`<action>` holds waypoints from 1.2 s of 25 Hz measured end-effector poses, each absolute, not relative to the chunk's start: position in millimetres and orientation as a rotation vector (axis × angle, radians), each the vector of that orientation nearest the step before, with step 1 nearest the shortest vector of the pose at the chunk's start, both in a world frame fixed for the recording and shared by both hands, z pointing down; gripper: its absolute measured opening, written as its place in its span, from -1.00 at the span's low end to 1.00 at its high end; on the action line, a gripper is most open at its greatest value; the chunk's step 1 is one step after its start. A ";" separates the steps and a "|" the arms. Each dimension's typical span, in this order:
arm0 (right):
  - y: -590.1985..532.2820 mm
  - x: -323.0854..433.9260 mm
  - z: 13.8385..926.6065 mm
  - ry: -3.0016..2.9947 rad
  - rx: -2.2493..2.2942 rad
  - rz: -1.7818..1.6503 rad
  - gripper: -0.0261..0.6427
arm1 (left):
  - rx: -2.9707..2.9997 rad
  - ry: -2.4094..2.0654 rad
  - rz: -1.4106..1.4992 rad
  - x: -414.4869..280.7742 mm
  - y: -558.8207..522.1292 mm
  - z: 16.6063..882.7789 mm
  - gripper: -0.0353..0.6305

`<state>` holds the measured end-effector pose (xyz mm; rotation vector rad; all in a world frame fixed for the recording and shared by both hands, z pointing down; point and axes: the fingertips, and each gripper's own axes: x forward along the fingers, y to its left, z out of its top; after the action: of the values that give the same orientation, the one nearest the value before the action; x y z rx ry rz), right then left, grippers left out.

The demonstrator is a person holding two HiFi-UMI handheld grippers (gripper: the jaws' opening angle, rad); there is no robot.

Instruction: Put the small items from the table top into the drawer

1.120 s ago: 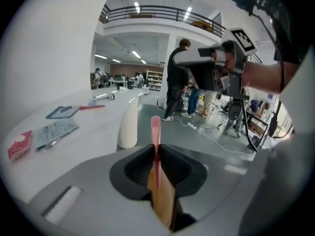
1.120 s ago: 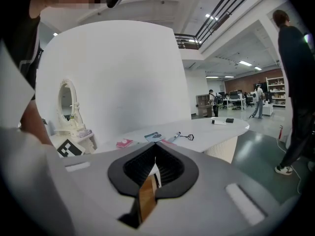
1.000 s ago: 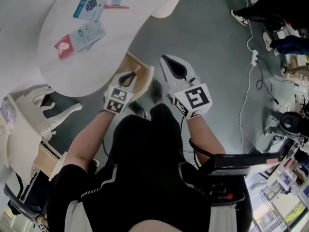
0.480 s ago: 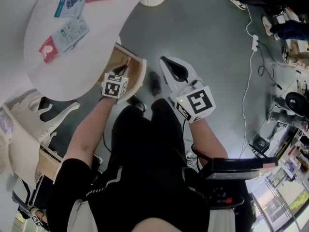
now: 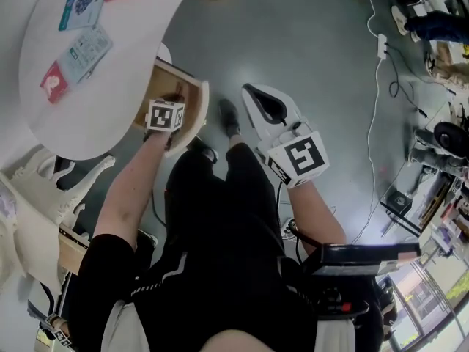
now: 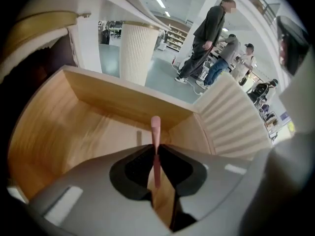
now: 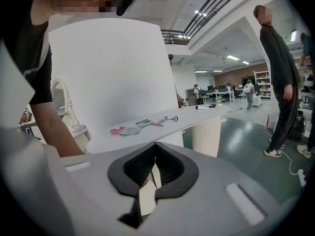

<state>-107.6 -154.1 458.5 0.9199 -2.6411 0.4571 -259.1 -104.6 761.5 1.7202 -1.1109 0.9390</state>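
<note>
My left gripper (image 5: 169, 103) hangs over the open wooden drawer (image 5: 192, 105) under the white table (image 5: 110, 94). In the left gripper view its jaws (image 6: 155, 146) are shut on a thin pink stick (image 6: 155, 129) that points up out of them, with the drawer's bare wooden floor (image 6: 74, 127) beneath. My right gripper (image 5: 249, 89) is held over the grey floor to the right of the drawer; its jaws (image 7: 155, 144) are shut with nothing between them. A teal packet (image 5: 78, 7), a pale packet (image 5: 88, 46) and a red packet (image 5: 51, 79) lie on the table top.
A ribbed white pedestal (image 6: 138, 53) stands just behind the drawer. A white ornate chair (image 5: 44, 189) is at the left. Cables (image 5: 377, 86) run over the floor at the right. People (image 6: 206, 38) stand further off in the room.
My left gripper has moved forward with the pink stick, from the drawer's near edge to above its inside. The right gripper has hardly moved.
</note>
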 end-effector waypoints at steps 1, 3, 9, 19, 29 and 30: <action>-152.7 -105.6 460.8 -2.636 0.926 0.464 -0.91 | 1.711 -1.101 0.951 -258.7 -103.9 765.8 -0.76; -150.1 -103.4 464.2 -2.628 0.937 0.474 -0.91 | 1.706 -1.087 0.981 -259.5 -103.0 773.0 -0.76; -145.7 -96.4 468.0 -2.608 0.978 0.490 -0.91 | 1.705 -1.075 1.051 -262.6 -106.4 790.8 -0.76; -147.6 -87.3 471.6 -2.582 1.045 0.509 -0.91 | 1.712 -1.060 1.119 -271.5 -107.3 810.3 -0.75; -162.3 -105.6 483.9 -2.582 1.057 0.535 -0.91 | 1.740 -1.075 1.110 -267.9 -107.6 816.7 -0.75; -162.5 -108.9 483.2 -2.587 1.047 0.532 -0.91 | 1.734 -1.074 1.116 -268.5 -106.5 816.4 -0.75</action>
<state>-108.9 -162.5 483.2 1.0468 -2.5872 0.5322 -268.5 -106.5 816.4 1.7344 -1.0737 1.1161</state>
